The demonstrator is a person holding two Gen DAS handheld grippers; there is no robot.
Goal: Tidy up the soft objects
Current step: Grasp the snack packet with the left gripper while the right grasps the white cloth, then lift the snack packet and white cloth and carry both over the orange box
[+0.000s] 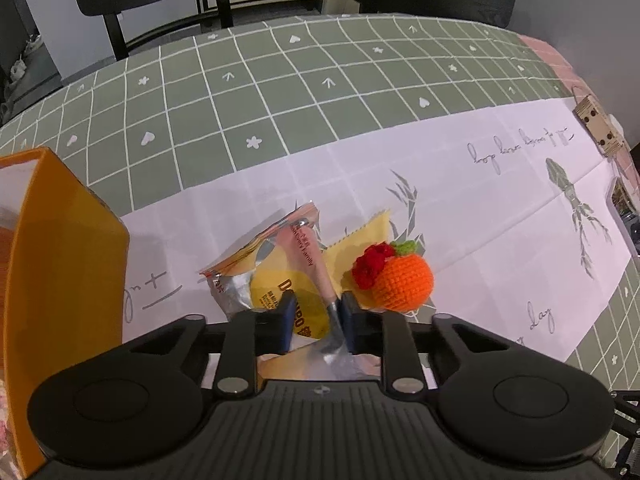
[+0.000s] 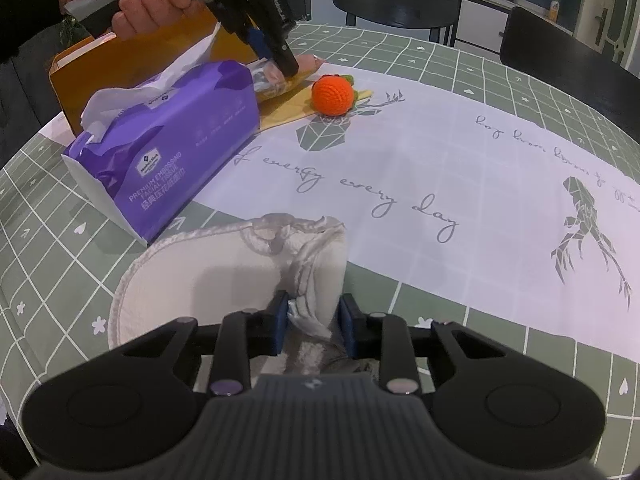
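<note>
The snack packet [image 1: 276,280] lies on the worktop [image 1: 460,184] beside the crocheted orange [image 1: 404,280], its crimped seam pinched by the left tool [image 1: 314,312], a thin edge that gives a firm hold. The orange box [image 1: 60,248] stands near, likely its destination. The right tool [image 2: 314,320] is clamped on a bunched fold of the white cloth [image 2: 224,272], near the tissue pack [image 2: 172,136].

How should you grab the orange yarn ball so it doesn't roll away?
Grip the orange ball across its round middle, coming down from above. It sits free on the yellow cloth with its red flower and green leaf on one side, so the plain orange sides give the pads even, soft surfaces. The snack packet lies close beside it, so keep the jaws clear of that.
</note>
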